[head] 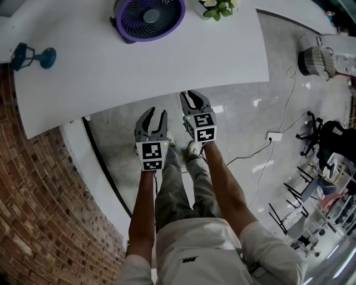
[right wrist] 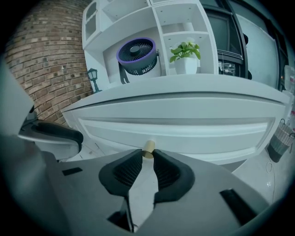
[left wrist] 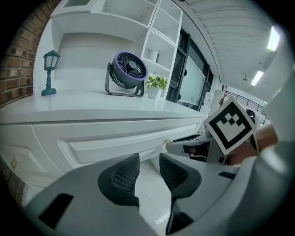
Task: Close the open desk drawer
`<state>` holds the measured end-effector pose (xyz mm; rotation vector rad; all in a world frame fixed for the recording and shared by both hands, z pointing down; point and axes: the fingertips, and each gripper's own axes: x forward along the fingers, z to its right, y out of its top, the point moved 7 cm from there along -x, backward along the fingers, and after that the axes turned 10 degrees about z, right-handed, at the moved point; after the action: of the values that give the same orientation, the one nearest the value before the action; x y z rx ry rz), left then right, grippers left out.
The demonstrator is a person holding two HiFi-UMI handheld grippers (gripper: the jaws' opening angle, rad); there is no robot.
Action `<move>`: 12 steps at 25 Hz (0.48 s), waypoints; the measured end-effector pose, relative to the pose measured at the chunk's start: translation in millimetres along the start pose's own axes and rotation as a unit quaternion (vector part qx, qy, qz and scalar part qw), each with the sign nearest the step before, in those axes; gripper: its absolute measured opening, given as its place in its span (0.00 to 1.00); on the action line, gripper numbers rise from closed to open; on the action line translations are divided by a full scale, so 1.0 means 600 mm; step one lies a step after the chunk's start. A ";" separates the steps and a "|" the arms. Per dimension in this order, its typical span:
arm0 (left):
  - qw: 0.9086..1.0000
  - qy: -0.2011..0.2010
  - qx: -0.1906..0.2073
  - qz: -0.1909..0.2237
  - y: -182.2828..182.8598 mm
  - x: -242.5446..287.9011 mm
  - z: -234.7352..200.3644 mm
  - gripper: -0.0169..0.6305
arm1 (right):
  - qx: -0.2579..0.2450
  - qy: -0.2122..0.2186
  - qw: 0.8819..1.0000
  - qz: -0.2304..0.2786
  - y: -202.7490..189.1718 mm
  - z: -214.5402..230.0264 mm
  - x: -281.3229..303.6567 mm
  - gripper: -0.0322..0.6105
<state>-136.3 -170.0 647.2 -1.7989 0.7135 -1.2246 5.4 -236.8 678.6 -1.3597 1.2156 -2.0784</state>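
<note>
The white desk (head: 167, 61) has a drawer front (right wrist: 175, 129) with a small brass knob (right wrist: 148, 149). In the right gripper view, my right gripper (right wrist: 147, 159) has its two dark pads against the sides of that knob, shut on it. From the head view the right gripper (head: 192, 96) reaches just under the desk's front edge, and the drawer does not stick out past that edge. My left gripper (left wrist: 149, 161) hangs a little back and to the left, jaws apart with nothing between them; it also shows in the head view (head: 153, 113). The left gripper view catches the right gripper (left wrist: 186, 143) at the knob.
On the desk stand a purple fan (head: 149, 16), a potted plant (head: 217, 8) and a small teal lamp ornament (head: 30, 55). A brick wall (head: 33, 211) runs on the left. A woven basket (head: 317, 61), a floor socket with cable (head: 273, 136) and chairs (head: 328, 139) are to the right.
</note>
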 end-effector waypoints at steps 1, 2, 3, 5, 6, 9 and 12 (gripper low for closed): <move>1.000 0.000 0.000 0.001 0.002 -0.001 0.000 0.26 | -0.002 -0.001 1.000 0.000 0.000 -0.001 0.000 0.18; 1.000 0.000 0.000 0.003 0.004 -0.003 0.001 0.26 | -0.005 -0.003 1.000 -0.001 0.000 -0.001 0.000 0.18; 1.000 0.000 0.001 0.004 0.005 -0.004 0.002 0.26 | -0.009 -0.004 1.000 -0.002 0.001 -0.002 0.000 0.18; 1.000 0.000 0.001 0.006 0.007 -0.008 0.003 0.26 | -0.015 -0.006 1.000 -0.006 0.003 -0.003 0.002 0.18; 1.000 0.001 0.002 0.008 0.009 -0.011 0.004 0.26 | -0.017 -0.006 1.000 -0.007 0.005 -0.004 0.003 0.19; 1.000 0.002 0.001 0.012 0.013 -0.019 0.007 0.26 | -0.015 0.001 1.000 -0.005 0.009 -0.010 0.003 0.20; 1.000 0.003 0.002 0.017 0.019 -0.028 0.011 0.26 | -0.017 0.004 1.000 -0.008 0.009 -0.015 -0.007 0.23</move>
<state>-136.1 -159.8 628.3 -1.7733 0.7413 -1.2099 -1.2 -232.7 670.2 -1.3823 1.2538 -2.0843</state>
